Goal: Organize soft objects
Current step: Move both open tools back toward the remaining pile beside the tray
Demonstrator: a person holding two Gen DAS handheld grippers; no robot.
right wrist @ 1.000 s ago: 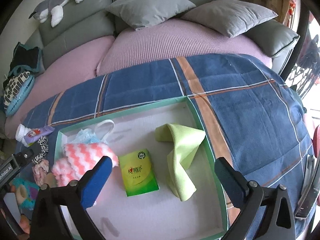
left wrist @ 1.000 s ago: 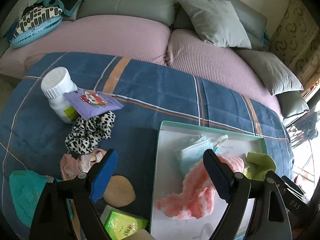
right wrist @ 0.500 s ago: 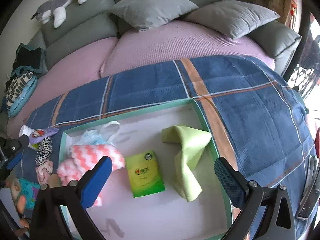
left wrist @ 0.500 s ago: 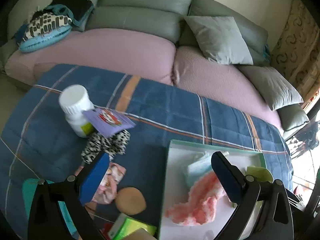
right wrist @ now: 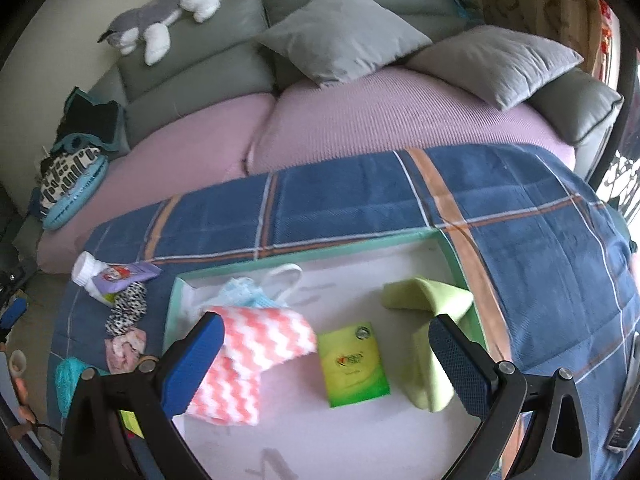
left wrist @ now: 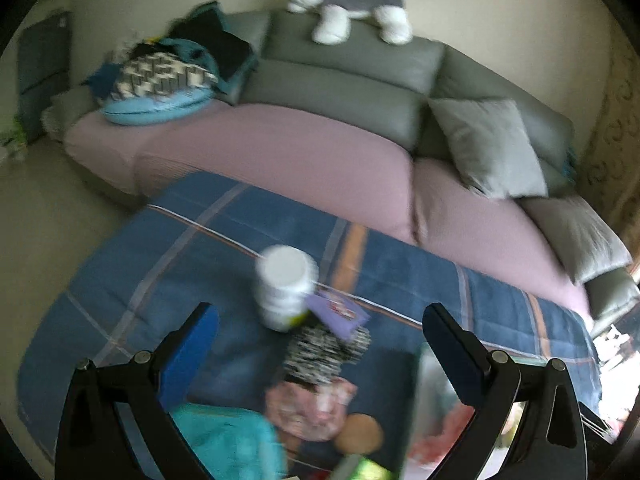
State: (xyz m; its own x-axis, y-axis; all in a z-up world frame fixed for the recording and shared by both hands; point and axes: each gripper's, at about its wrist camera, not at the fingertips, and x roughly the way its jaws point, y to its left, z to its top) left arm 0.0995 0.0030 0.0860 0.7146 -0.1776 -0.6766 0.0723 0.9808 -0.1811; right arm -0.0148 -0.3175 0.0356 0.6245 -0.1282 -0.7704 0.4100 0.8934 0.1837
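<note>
Left gripper: jaws spread wide, nothing between the blue pads, pointing steeply down; its view is motion-blurred. Black finger arms run in from the bottom corners of the frame, left pad near left, right pad near right. Right gripper: jaws wide apart too, empty, blue pads facing each other, angled down, its view sharp. In the right wrist view a blue pad of the left gripper shows at the far left edge. No hand or sleeve clearly visible.

Blue plaid blanket, green-rimmed tray, white bottle, leopard scrunchie, teal cloth
</note>
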